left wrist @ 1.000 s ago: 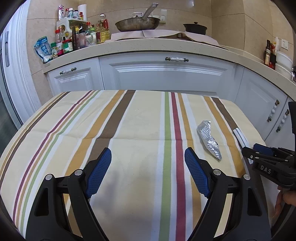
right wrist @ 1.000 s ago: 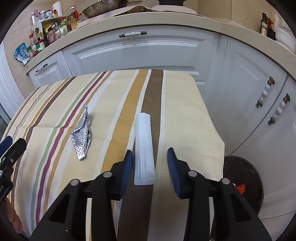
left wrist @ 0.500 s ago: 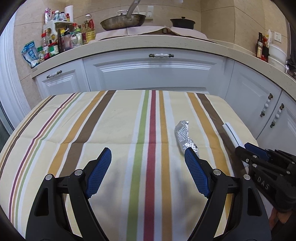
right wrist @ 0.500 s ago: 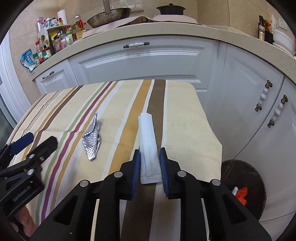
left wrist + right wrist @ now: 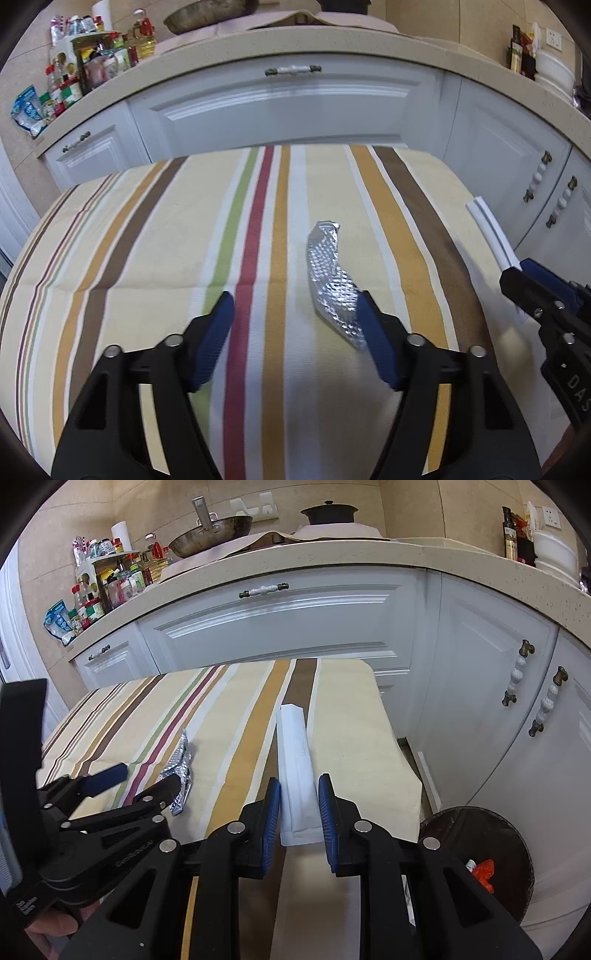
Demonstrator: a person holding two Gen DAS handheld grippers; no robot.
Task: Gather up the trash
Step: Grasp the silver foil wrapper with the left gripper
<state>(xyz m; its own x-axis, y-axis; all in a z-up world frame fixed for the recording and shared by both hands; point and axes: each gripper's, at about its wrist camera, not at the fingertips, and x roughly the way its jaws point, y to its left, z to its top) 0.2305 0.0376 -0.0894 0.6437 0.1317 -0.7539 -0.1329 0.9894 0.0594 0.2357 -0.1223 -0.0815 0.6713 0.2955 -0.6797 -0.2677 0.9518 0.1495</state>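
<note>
**Two pieces of trash, one in hand, one being closed on**

The right gripper (image 5: 298,812) has its fingers drawn narrow and clamped on the near end of the white wrapper (image 5: 295,760), a long flat packet that lies along the brown stripe of the striped cloth (image 5: 236,709) covering the worktop. Its far end looks raised off the cloth, though I cannot be sure. The left gripper (image 5: 295,332) hovers over the middle of the cloth with its fingers about halfway apart and closing. The crumpled foil wrapper (image 5: 330,284) lies just ahead of them, its near end tucked behind the right-hand finger (image 5: 376,343); most of it sits off to that side rather than squarely between the pads, and nothing presses on it yet.

The step in hand appears to be the pickup of both pieces at once. Judging from this, the left hand needs to shift so the foil sits centred between its fingers before they finish closing, or they may only nudge it. After that, both pieces should go to the dark round bin (image 5: 476,853) on the floor beside the worktop's right edge, which already holds something orange and white.

Counted: one white wrapper, one foil wrapper, one bin, two grippers. No other trash shows on the cloth.
</note>
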